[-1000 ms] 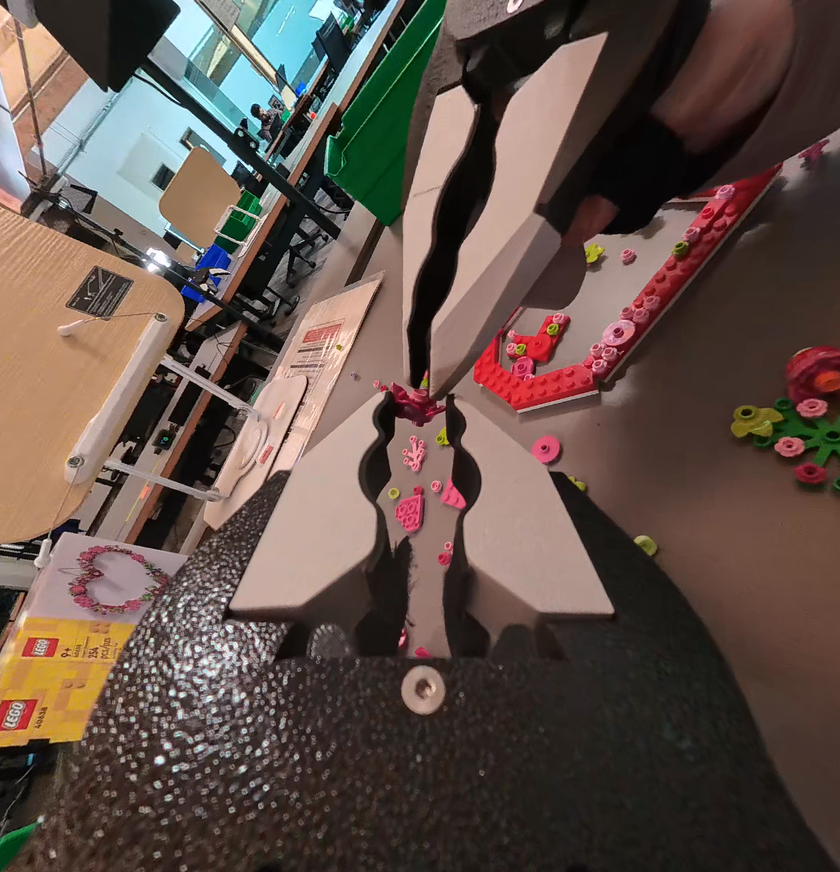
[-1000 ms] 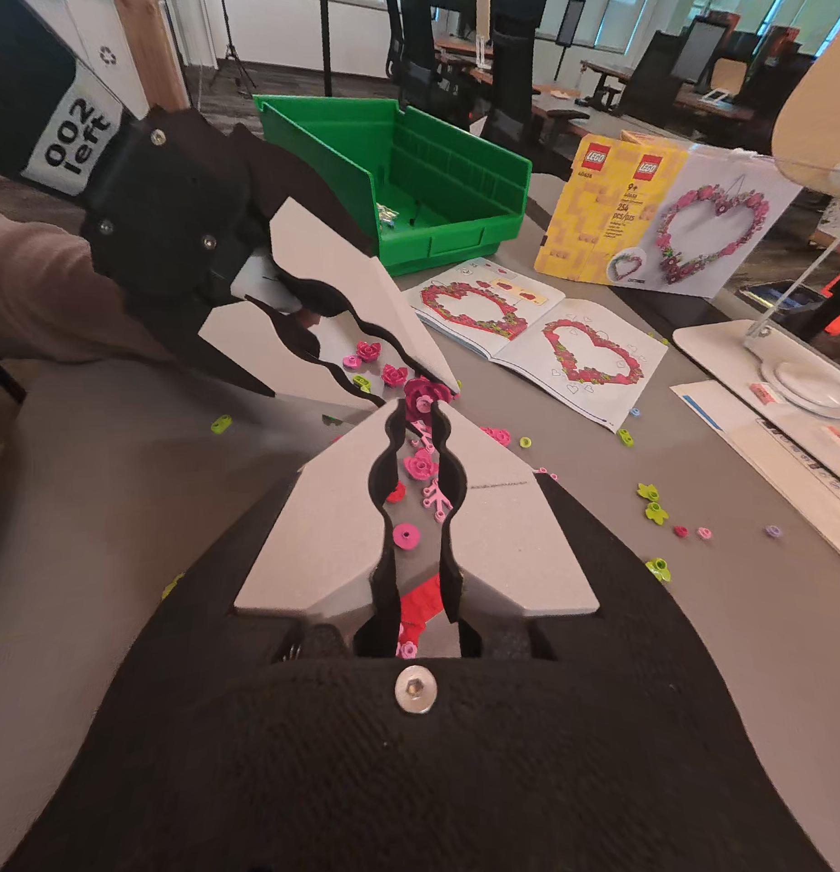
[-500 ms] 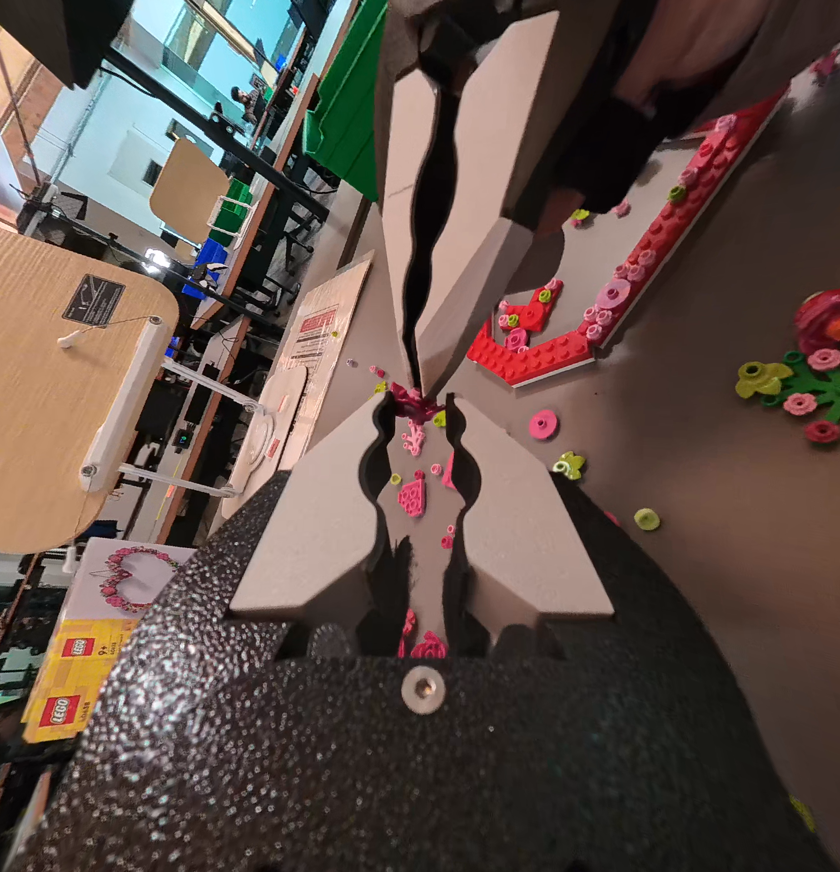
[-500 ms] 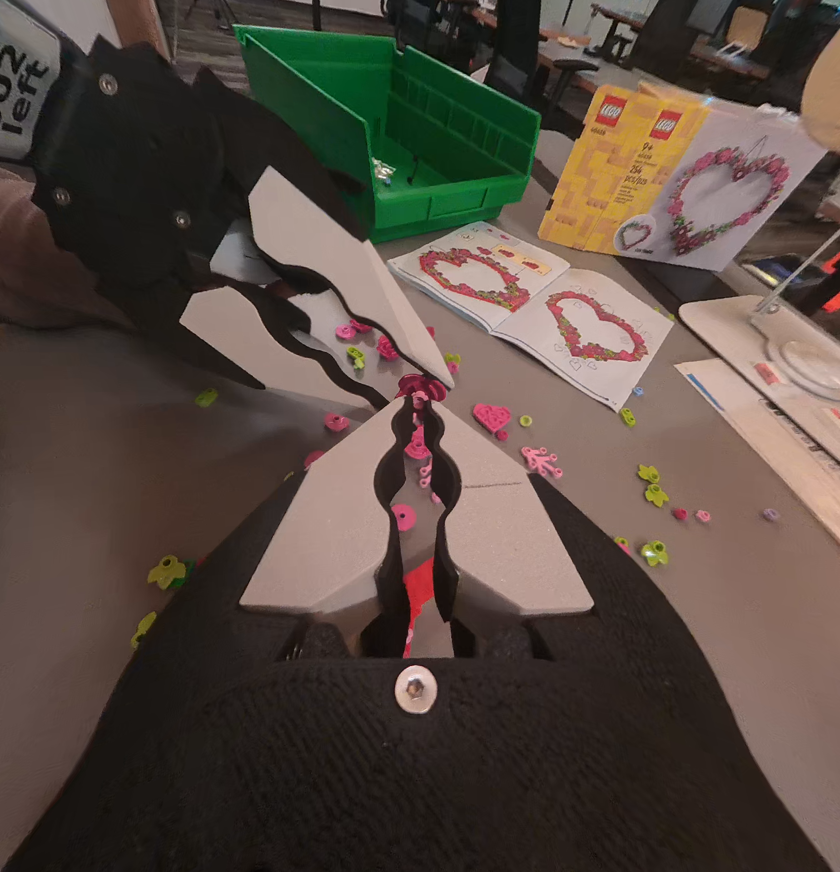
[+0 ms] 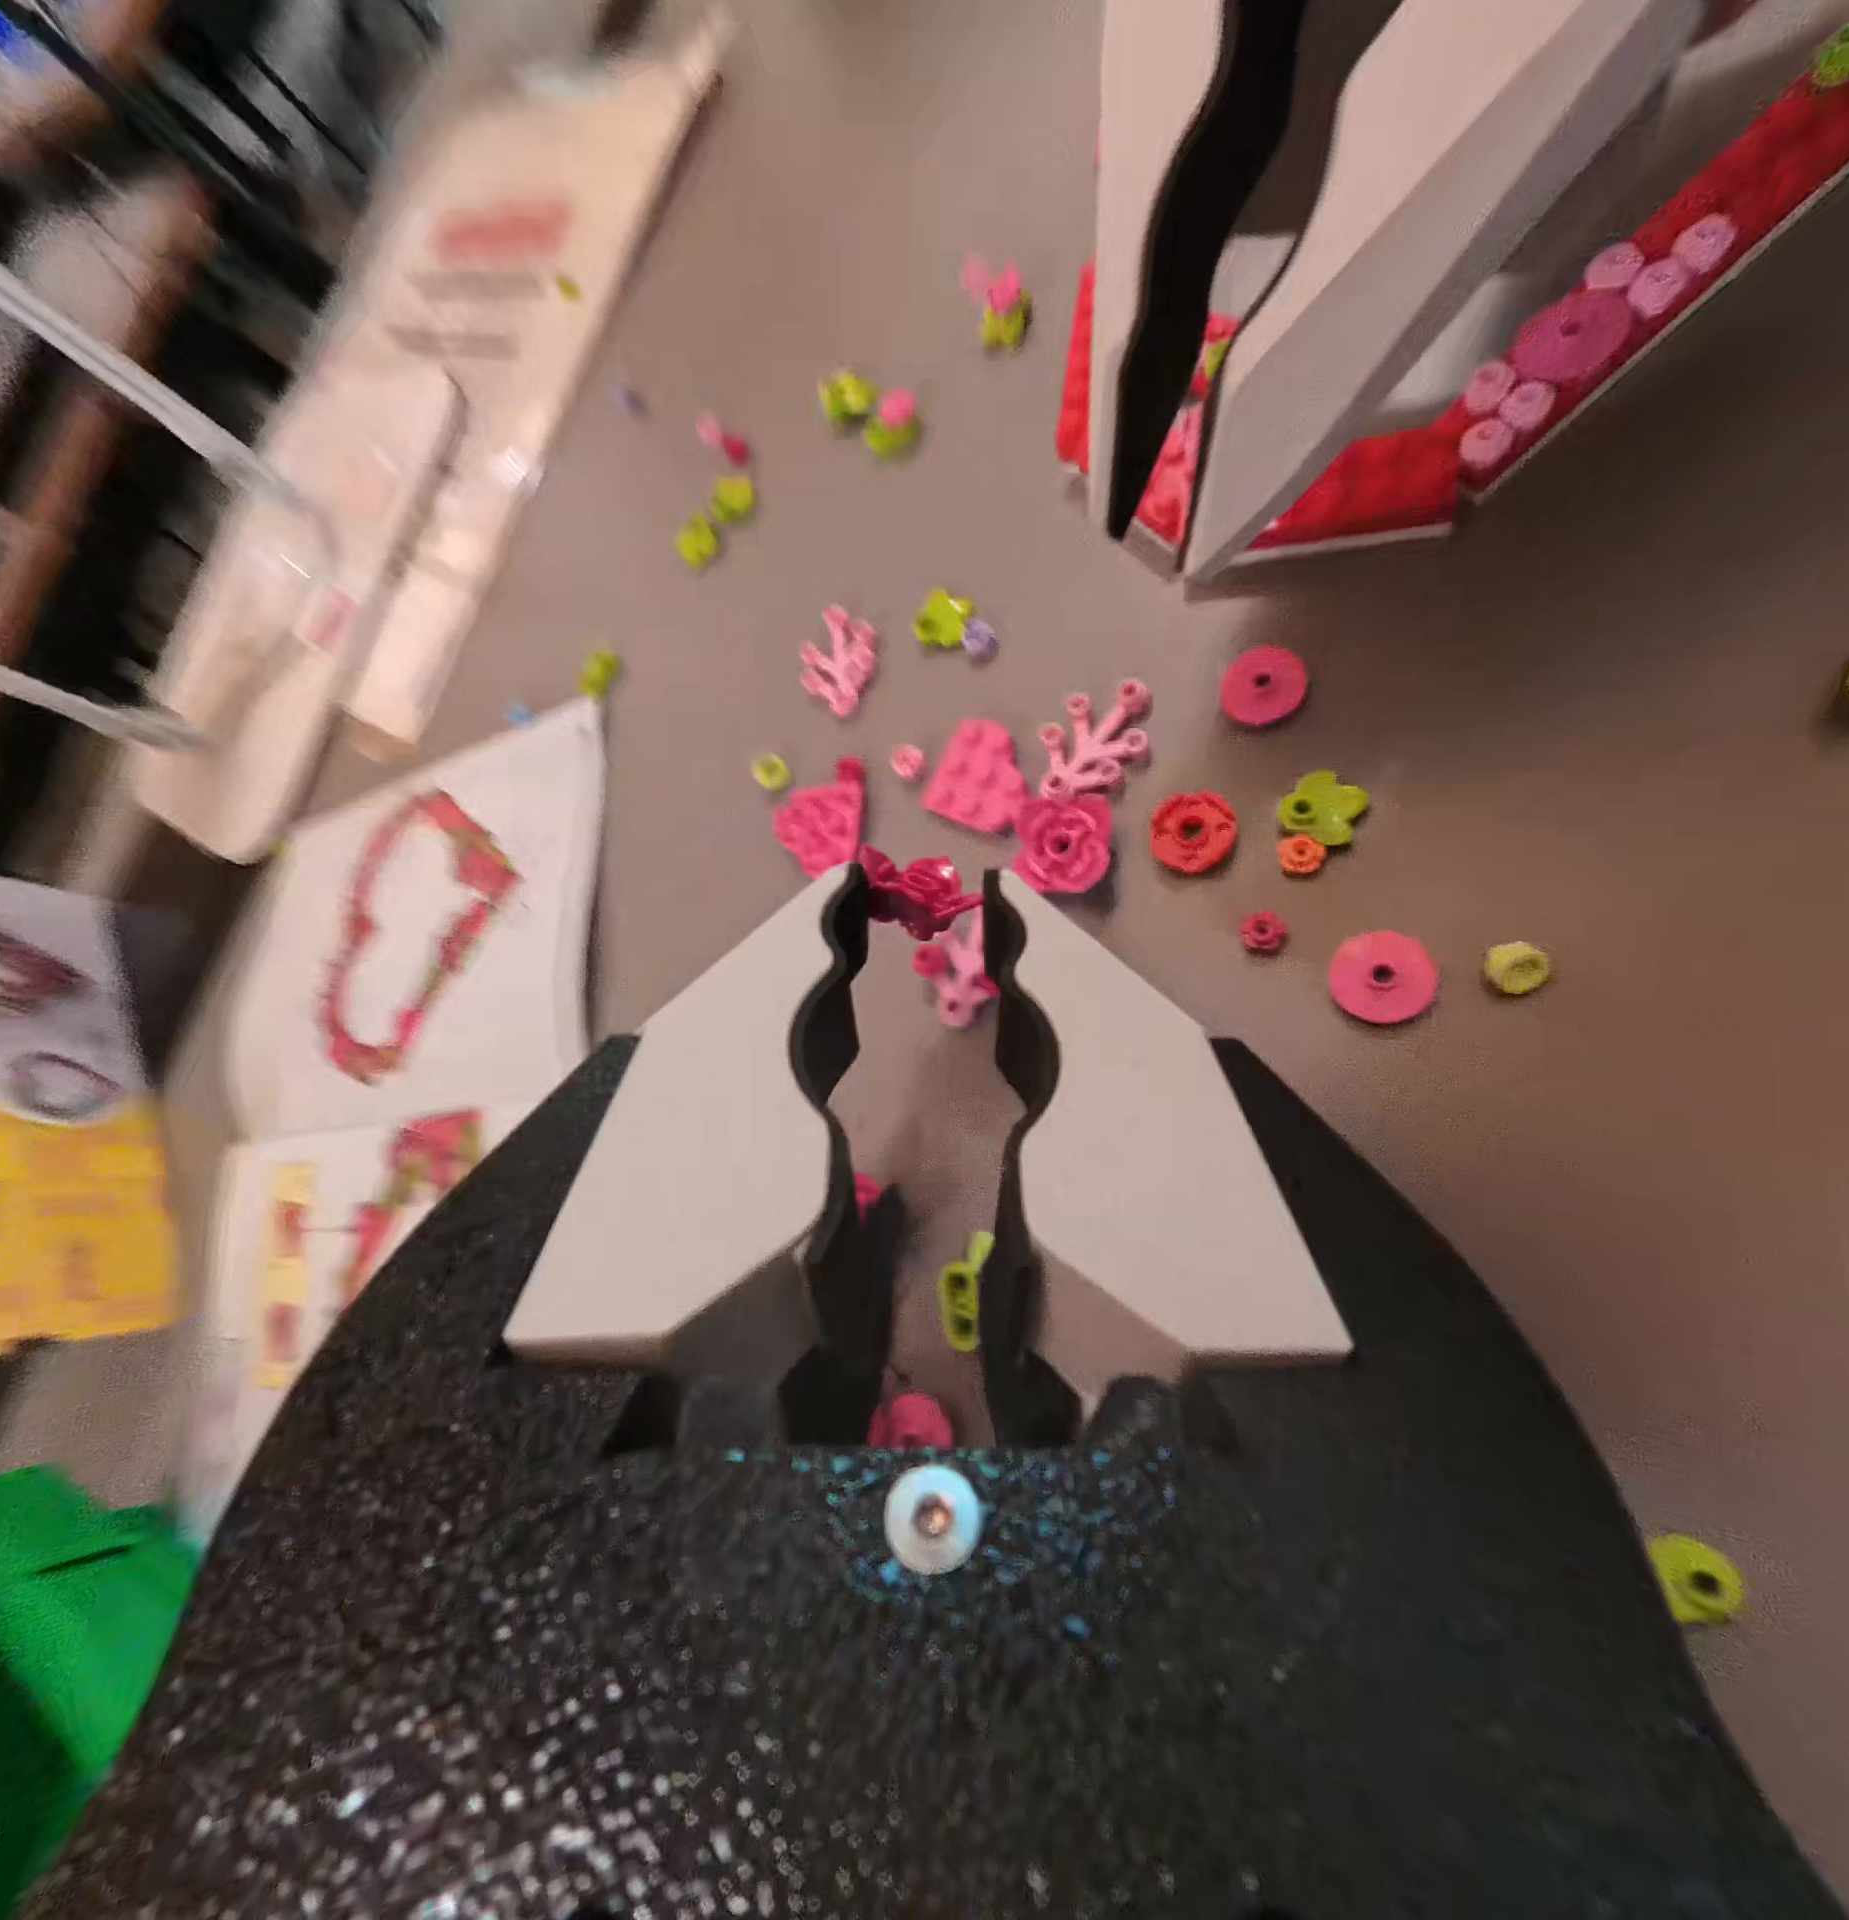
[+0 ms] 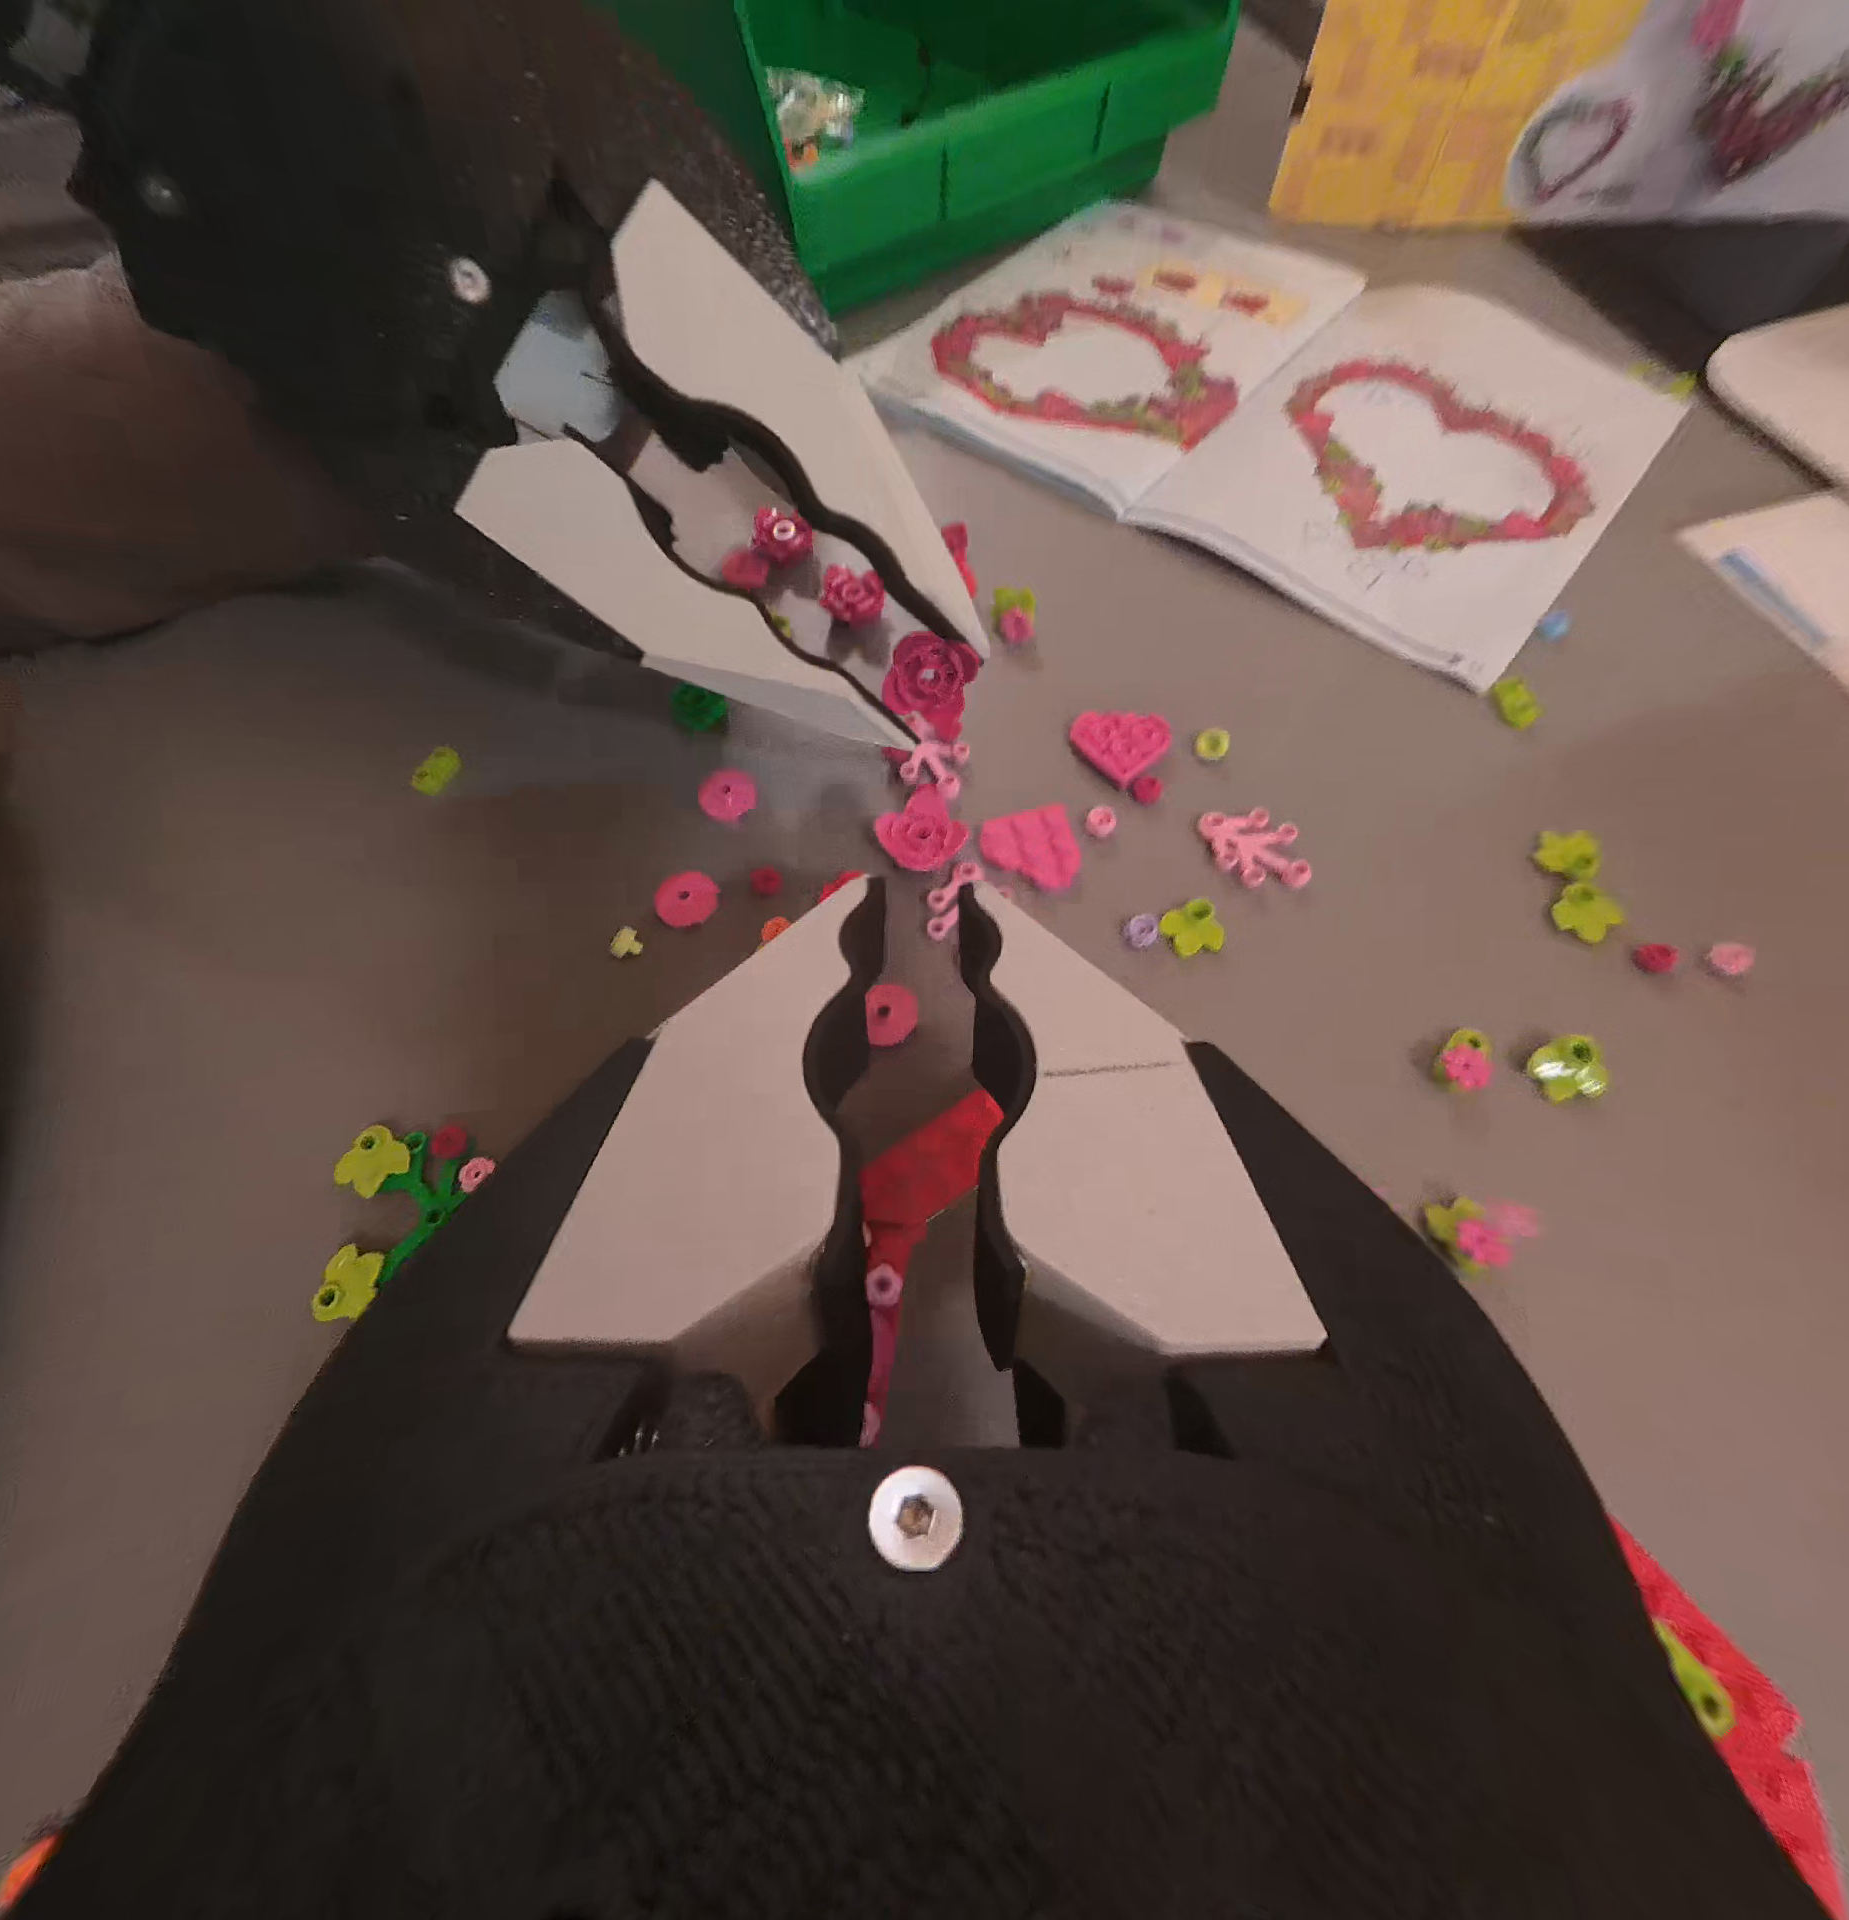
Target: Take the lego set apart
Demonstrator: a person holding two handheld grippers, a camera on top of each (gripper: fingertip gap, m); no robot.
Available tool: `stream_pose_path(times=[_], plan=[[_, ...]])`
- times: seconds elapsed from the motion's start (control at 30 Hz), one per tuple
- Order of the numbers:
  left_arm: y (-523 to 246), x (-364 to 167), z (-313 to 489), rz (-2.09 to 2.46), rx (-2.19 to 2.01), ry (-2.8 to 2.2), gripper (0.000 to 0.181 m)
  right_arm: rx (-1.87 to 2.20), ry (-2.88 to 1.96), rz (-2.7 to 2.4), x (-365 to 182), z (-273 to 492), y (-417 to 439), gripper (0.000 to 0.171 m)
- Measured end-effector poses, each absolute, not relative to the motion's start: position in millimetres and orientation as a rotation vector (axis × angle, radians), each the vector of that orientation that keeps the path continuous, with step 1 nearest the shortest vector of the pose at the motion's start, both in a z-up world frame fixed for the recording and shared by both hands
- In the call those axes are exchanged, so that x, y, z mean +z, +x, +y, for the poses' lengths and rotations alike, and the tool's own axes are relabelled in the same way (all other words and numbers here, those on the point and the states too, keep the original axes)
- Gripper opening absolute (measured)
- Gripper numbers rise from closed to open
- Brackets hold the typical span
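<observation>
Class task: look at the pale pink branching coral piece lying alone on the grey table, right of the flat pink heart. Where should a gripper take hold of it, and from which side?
Probably from above, fingers closing across the narrow central stem of the coral piece. It lies flat, so its thin edges give little to pinch from the side, and its spread prongs could slip. The table around it is bare, leaving room for both fingers.

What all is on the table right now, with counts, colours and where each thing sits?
Dark pink rose: one, at the left hand-held gripper's tips.
Red frame: one, pink studs on it, under the right hand-held gripper.
Loose pieces: many, pink, red and lime, scattered mid-table.
Booklet: one, white, open, behind the pieces.
Green bin: one, far edge.
Box: one, yellow and white, beside the bin.
Table: grey.
Left hand-held gripper: shut on the rose.
Right hand-held gripper: slightly open, empty.
</observation>
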State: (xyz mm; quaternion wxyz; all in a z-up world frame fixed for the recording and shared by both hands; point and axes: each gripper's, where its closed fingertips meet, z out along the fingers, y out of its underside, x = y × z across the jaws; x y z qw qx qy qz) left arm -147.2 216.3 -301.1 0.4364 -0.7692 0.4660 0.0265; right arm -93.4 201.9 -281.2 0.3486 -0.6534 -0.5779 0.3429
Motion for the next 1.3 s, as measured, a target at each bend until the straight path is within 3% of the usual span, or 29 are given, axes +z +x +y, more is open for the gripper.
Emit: stream_pose_path(times=[0.03, 0.2, 0.43, 0.57, 0.7, 0.77, 0.9, 0.97, 1.1, 1.2, 1.3], plan=[[-147.3, -309.0, 214.7, 1.129, -0.004, -1.989, 0.019, 0.906, -1.718, -1.495, -283.7, 202.6, -91.4, 0.014], [-144.6, -318.9, 212.4, 0.915, -0.34, -2.17, 0.019, 0.867, -1.777, -1.397, -279.5, 227.6, -70.2, 0.018], [-151.2, -317.3, 222.7, 0.814, -0.344, -2.176, 0.069, 0.626, -1.956, -1.241, -289.4, 295.4, -41.8, 0.025], [-151.4, -311.0, 223.8, 0.816, -0.344, -2.129, 0.076, 0.651, -2.096, -1.278, -309.7, 311.3, -53.5, 0.028], [-142.1, -290.0, 220.0, 0.785, -0.481, -2.032, 0.064, 0.542, -2.133, -1.38, -325.8, 319.2, -61.1, 0.024], [-136.6, -278.0, 217.5, 0.76, -0.57, -1.976, 0.052, 0.516, -2.089, -1.461, -324.7, 314.1, -65.9, 0.01], [-126.8, -257.1, 213.1, 0.667, -0.775, -1.879, 0.017, 0.543, -1.64, -1.712, -296.3, 267.0, -93.9, 0.009], [-122.5, -251.7, 211.4, 0.613, -0.882, -1.858, 0.014, 0.491, -1.365, -1.793, -280.5, 237.1, -104.1, 0.009], [-111.1, -258.6, 203.0, 0.603, -1.067, -1.901, 0.026, 0.417, -1.082, -1.822, -263.5, 196.5, -112.7, 0.009], [-100.9, -259.4, 190.3, 0.698, -1.181, -1.87, 0.006, 0.348, -1.006, -1.848, -260.8, 187.0, -111.4, 0.008], [-98.7, -258.4, 185.3, 0.684, -1.298, -1.867, 0.003, 0.319, -0.964, -1.855, -259.5, 182.8, -109.7, 0.009]])
